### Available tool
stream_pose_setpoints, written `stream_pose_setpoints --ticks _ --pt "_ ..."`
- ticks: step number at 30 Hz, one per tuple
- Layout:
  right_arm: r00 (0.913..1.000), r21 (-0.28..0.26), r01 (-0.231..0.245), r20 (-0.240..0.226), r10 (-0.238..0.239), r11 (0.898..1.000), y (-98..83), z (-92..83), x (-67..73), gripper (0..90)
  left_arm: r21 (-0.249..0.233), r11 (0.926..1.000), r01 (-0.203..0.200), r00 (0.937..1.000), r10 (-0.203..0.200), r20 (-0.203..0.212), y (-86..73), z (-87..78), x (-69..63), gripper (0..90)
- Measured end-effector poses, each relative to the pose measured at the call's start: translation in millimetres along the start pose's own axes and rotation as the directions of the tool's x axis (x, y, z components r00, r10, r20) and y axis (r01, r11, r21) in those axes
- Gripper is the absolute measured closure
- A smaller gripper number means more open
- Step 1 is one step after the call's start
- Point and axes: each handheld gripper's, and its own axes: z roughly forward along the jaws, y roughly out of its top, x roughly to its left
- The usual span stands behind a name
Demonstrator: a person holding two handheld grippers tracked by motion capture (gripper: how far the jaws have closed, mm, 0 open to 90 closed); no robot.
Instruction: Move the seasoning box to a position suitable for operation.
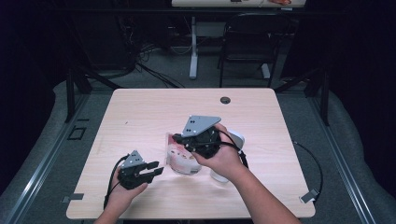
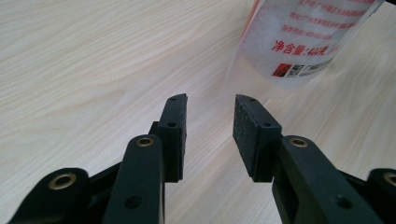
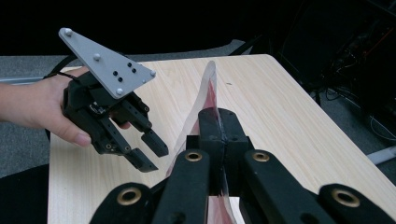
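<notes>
Pouch (image 1: 180,156), held for a two-gripper grasp
Right gripper (image 3: 219,140) pinches its upper edge, keeping it upright; left gripper (image 1: 156,169), near-left, part-open and empty, points toward it.

On the light wooden table (image 1: 140,112), the translucent plastic pouch with red print (image 1: 180,158) stands near the middle of the near half. The right black two-jaw gripper (image 3: 219,126) sits directly over the pouch, its jaws closed on the pouch's top edge. The left black two-jaw gripper (image 1: 156,169) lies just left of the pouch, near the front edge, its parted jaws toward the pouch, not touching it. Behind the table stands a dark metal chair (image 1: 247,42).
</notes>
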Motion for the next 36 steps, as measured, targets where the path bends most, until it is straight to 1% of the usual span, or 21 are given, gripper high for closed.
stream_pose_setpoints --ticks 4,6,9,12,15,18,23,25,27,29,30,32,35,36 --pt "1.0000 -0.003 0.004 -0.003 -0.004 1.000 -0.5 0.0 0.9 90.0 0.004 0.9999 -0.011 0.9998 0.011 0.015 2.4 5.9 -3.9 70.2" --pt "1.0000 -0.005 0.004 -0.004 -0.004 1.000 -0.4 -0.4 1.2 90.0 0.011 0.9997 -0.023 0.9997 0.023 0.013 3.3 8.5 -4.4 70.3" --pt "1.0000 -0.007 0.007 -0.007 -0.007 1.000 -0.1 -0.9 1.8 90.0 0.010 0.9996 -0.027 0.9996 0.027 0.012 4.4 11.5 -4.8 72.3" --pt "0.9999 -0.009 0.010 -0.008 -0.010 1.000 -0.1 -0.7 2.8 90.0 0.003 0.9993 -0.038 0.9991 0.038 0.019 5.3 12.2 -5.7 77.6" --pt "1.0000 -0.012 0.008 -0.005 -0.008 1.000 -0.4 -0.2 2.8 90.0 0.011 0.9994 -0.032 0.9992 0.032 0.024 5.5 12.9 -5.9 81.5" --pt "1.0000 -0.010 0.009 -0.004 -0.009 1.000 -0.7 -0.1 3.2 90.0 0.022 0.9986 -0.047 0.9987 0.047 0.021 5.8 12.5 -6.9 86.0" --pt "1.0000 -0.013 0.007 -0.001 -0.007 1.000 -1.2 0.3 3.5 90.0 0.028 0.9984 -0.049 0.9987 0.049 0.017 6.5 12.5 -7.1 89.3" --pt "1.0000 -0.016 0.005 -0.003 -0.005 1.000 -1.6 0.5 3.4 90.0 0.031 0.9981 -0.053 0.9984 0.052 0.021 6.3 12.5 -7.1 89.1" --pt "1.0000 -0.013 0.007 -0.004 -0.007 1.000 -1.8 0.3 3.4 90.0 0.032 0.9978 -0.059 0.9979 0.058 0.028 6.0 12.5 -6.8 84.3" --pt "0.9999 -0.011 0.011 -0.008 -0.011 1.000 -2.3 -0.2 3.2 90.0 0.038 0.9977 -0.056 0.9960 0.053 0.072 5.6 13.8 -6.2 70.5" --pt "0.9999 -0.012 0.010 -0.009 -0.010 1.000 -2.5 -0.3 3.2 90.0 0.046 0.9967 -0.067 0.9949 0.064 0.078 5.2 14.3 -6.5 69.2" --pt "0.9999 -0.010 0.011 -0.010 -0.011 1.000 -2.8 -0.1 3.5 90.0 0.051 0.9958 -0.076 0.9929 0.071 0.095 4.7 16.6 -7.2 60.1" --pt "0.9998 -0.008 0.016 -0.012 -0.016 1.000 -3.3 0.7 4.7 90.0 0.022 0.9960 -0.086 0.9907 0.083 0.108 4.9 18.5 -9.3 48.8" --pt "0.9998 -0.008 0.017 -0.014 -0.017 1.000 -3.5 0.9 4.8 90.0 0.019 0.9962 -0.085 0.9908 0.083 0.108 5.2 18.9 -10.0 45.7"
